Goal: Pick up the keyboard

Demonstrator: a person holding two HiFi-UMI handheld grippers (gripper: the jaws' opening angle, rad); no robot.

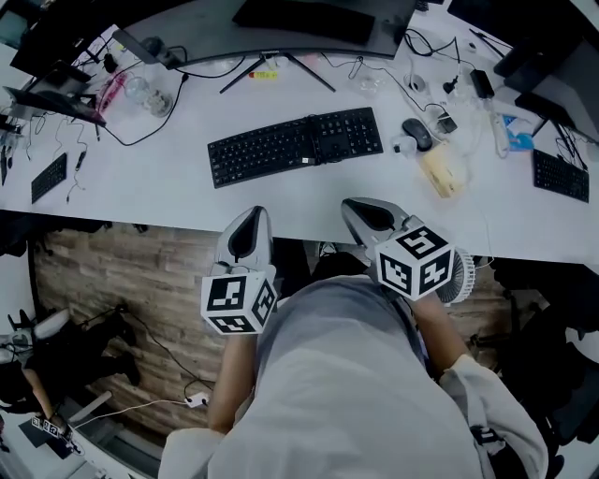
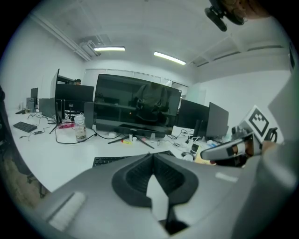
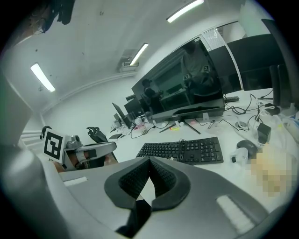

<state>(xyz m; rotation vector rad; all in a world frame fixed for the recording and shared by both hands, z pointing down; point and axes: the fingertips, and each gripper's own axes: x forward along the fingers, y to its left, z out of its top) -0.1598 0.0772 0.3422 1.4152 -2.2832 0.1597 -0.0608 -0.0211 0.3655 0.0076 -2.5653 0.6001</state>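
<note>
Wood-plank floor (image 1: 122, 271) shows beneath me, running under the near edge of the white bench (image 1: 140, 187). Over that edge I hold both tools side by side, pointing away from me. The left gripper (image 1: 251, 223) has its fingers pressed together at the tips with nothing between them, as the left gripper view (image 2: 152, 158) shows. The right gripper (image 1: 363, 211) is the same: fingers closed tip to tip and empty in the right gripper view (image 3: 149, 162). Neither touches anything on the bench. Ahead of them, apart from both, the black keyboard (image 1: 295, 145) lies flat on the bench, slightly slanted, its number pad toward my right. Just beyond its right end sits a dark mouse (image 1: 417, 133). Farther back, the wide curved monitor (image 1: 323, 19) stands on splayed legs, and a clear bottle (image 2: 80, 127) stands off to the left.
</note>
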